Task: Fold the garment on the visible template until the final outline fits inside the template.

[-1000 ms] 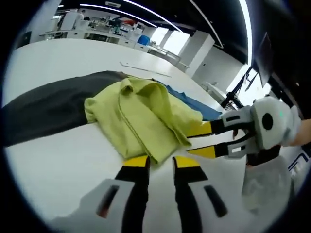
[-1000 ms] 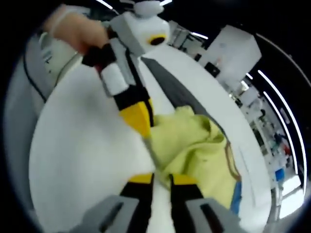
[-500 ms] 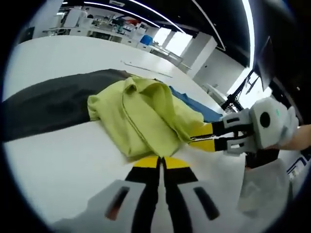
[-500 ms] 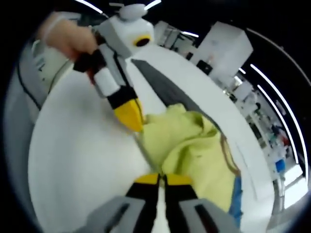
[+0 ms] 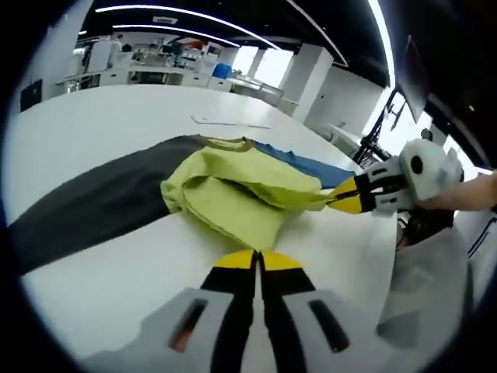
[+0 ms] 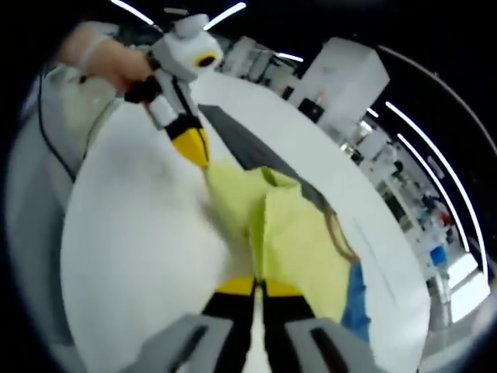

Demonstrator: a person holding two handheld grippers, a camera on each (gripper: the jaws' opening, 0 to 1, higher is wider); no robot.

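A yellow-green garment [image 5: 233, 194] lies bunched on the white table [image 5: 93, 116], partly over a long dark grey cloth [image 5: 93, 206]. My left gripper [image 5: 256, 259] is shut on the garment's near edge. My right gripper [image 5: 348, 200] comes in from the right, shut on the garment's right corner, with a hand [image 5: 474, 190] behind it. In the right gripper view the garment [image 6: 291, 233] stretches up from my shut right gripper [image 6: 256, 287]. There the left gripper [image 6: 191, 148] pinches its far corner, and the cloth runs taut between the two.
A blue cloth [image 5: 307, 165] pokes out from under the garment's far side, also seen in the right gripper view [image 6: 357, 303]. A thin outline [image 5: 233, 123] is marked on the table beyond. Desks and pillars stand in the background. The table edge runs near the hand [image 6: 101, 58].
Both grippers went from open to shut on the garment's near edge, then drew apart and lifted it, so the cloth now stretches between them.
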